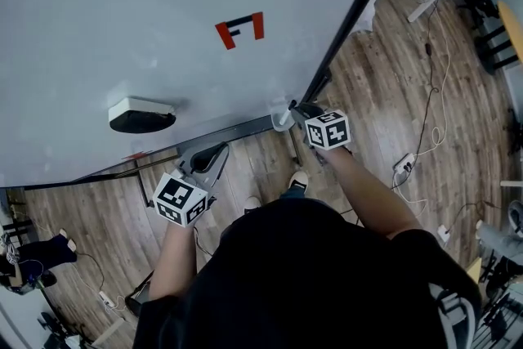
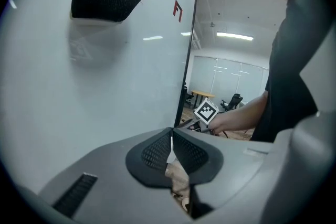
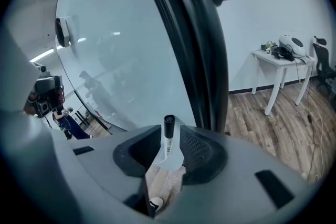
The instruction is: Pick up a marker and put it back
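Observation:
A white marker (image 3: 168,139) with a black cap stands upright between the jaws of my right gripper (image 3: 168,148), over the pale end of the whiteboard's tray (image 3: 171,160). The jaws are open: the left pad stands clear of the marker, and the marker lies close against the right pad. In the head view the right gripper (image 1: 296,112) sits at the tray's right end (image 1: 282,121), by the board's lower right corner. My left gripper (image 1: 204,163) hangs just below the tray (image 1: 237,129); its pads (image 2: 157,152) meet at the tips with nothing between them.
A black-faced eraser (image 1: 140,115) clings to the whiteboard (image 1: 163,4) above the left gripper. The board's dark frame (image 3: 184,34) rises just behind the marker. Cables (image 1: 426,135) trail over the wooden floor, and a white table (image 3: 281,57) stands by the wall.

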`<state>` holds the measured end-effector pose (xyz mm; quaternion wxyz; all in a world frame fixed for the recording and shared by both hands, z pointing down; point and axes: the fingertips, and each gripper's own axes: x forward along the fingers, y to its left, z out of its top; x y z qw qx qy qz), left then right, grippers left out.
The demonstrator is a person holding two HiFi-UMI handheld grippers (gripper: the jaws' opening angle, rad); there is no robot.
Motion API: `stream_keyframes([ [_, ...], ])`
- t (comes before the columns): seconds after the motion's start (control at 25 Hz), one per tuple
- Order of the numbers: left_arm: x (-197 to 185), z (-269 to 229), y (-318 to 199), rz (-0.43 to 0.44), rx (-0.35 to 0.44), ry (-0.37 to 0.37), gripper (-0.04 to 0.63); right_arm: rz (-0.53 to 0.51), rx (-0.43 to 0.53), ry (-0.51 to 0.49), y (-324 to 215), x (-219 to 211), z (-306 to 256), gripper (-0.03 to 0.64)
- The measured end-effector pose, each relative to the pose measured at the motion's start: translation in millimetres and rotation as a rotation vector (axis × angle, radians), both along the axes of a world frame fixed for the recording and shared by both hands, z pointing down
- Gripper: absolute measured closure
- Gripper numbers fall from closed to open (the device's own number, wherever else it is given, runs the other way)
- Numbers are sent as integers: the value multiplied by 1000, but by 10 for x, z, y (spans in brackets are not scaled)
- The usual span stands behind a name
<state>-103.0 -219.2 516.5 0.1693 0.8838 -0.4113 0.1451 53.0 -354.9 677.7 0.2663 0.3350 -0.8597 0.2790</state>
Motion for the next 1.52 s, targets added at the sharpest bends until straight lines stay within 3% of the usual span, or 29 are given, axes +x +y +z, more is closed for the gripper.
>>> stream_keyframes([
  [0.96, 99, 57, -56, 14, -9, 19, 580, 0, -7, -14, -71, -114, 47, 552],
  [1.52, 83, -31, 24, 41, 23, 24, 580, 33, 56, -27, 27, -45, -266, 554],
])
